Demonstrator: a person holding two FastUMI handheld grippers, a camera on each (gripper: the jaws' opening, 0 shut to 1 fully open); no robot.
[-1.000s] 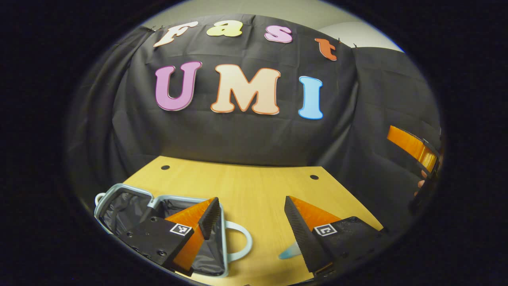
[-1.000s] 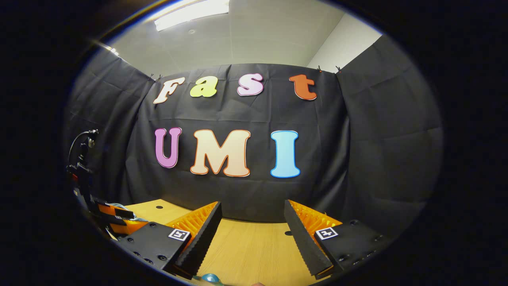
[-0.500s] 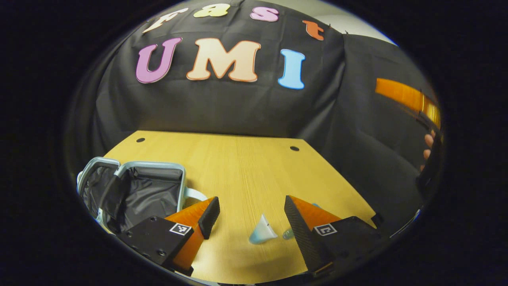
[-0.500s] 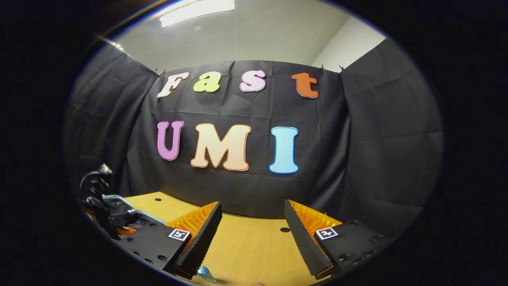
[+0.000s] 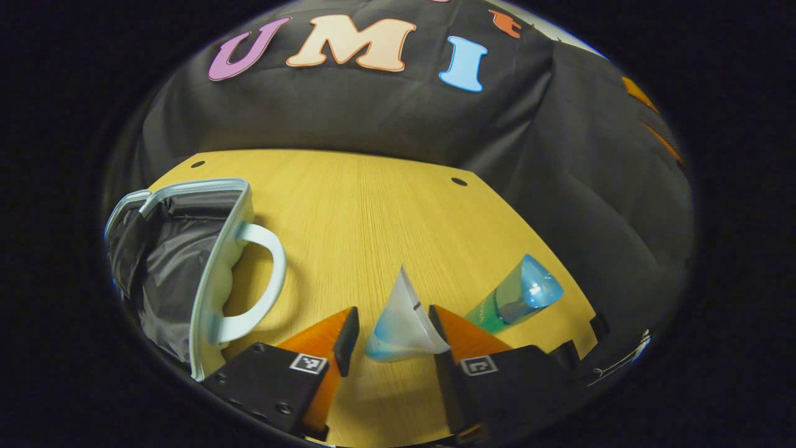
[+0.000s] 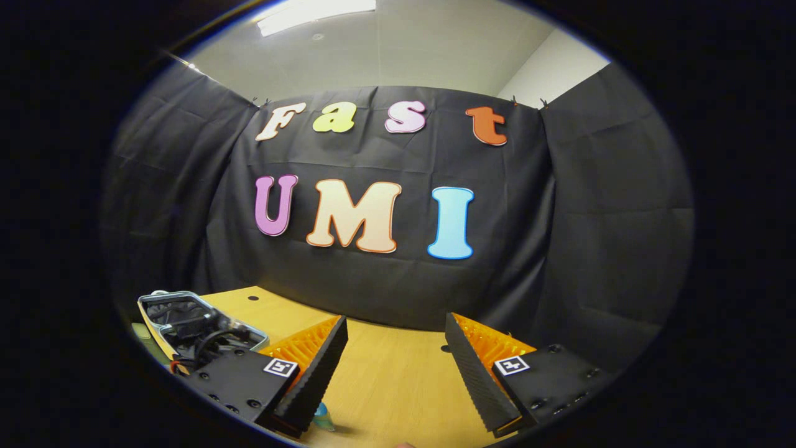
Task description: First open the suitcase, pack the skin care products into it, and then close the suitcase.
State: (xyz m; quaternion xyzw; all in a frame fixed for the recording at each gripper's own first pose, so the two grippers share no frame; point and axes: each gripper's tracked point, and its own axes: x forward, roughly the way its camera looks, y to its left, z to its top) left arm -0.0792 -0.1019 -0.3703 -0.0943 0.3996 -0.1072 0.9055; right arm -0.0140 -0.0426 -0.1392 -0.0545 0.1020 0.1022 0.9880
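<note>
The suitcase lies open at the left side of the worktop, its dark lining facing up and its pale handle turned toward the middle, so the opening is free to receive the products. In the left gripper view, the left claw points down at a small white and blue tube that lies on the worktop between its two fingers; the fingers are apart, the right one looks very near to the tube or touching it, and the left one leaves a gap, so I judge it is lined up for a grasp and not yet clamped. A blue-green bottle lies on its side just beside, farther right, probably waiting for its turn. In the right gripper view, the right claw is held higher, with fingers wide apart and nothing between them, looking toward the booth wall; it seems to be kept out of the way.
</note>
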